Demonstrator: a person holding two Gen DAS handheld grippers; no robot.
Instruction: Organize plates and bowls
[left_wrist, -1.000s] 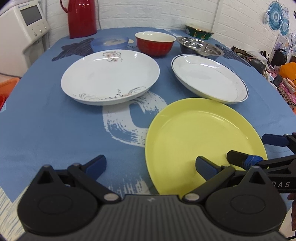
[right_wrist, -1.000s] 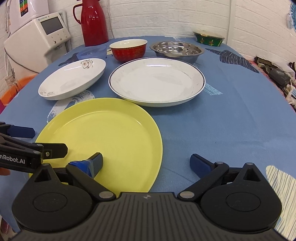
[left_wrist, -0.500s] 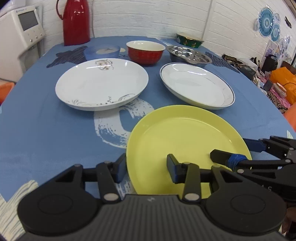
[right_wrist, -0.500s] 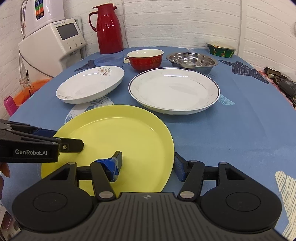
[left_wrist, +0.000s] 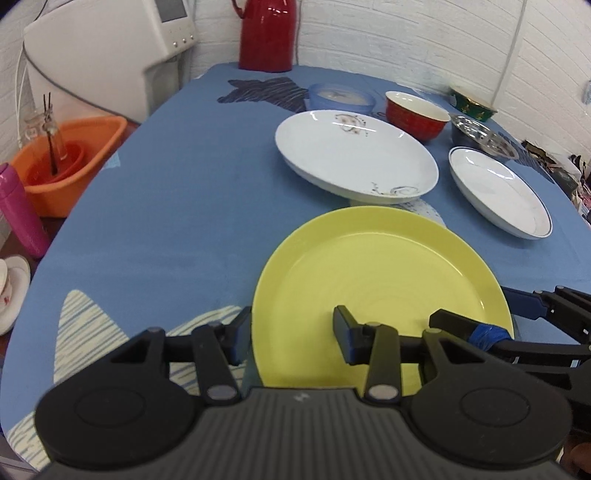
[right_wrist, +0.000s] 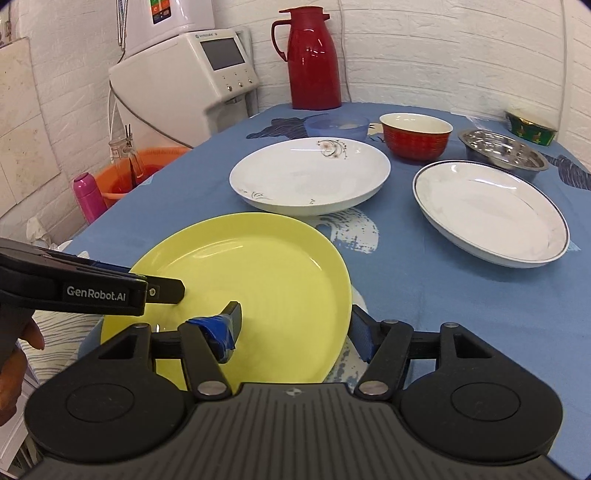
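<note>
White brick walls back a round desk under a blue patterned cloth, filling most of both views.

Large items: yellow plate, lower centre of the right wrist view, near edge of the desk; floral white plate beyond it at centre; blue-rimmed white plate at centre right.

Small items, upper right: red bowl, steel bowl, pale blue bowl, green bowl.

Left hand-held gripper: jaws narrowed astride the yellow plate's near left rim, one finger over, one outside; full clamp cannot be told.

Right hand-held gripper: same stance on the near right rim.

Handling note: likely a two-sided lift. Seat both grips evenly, raise level, avoid prying the rim.
</note>
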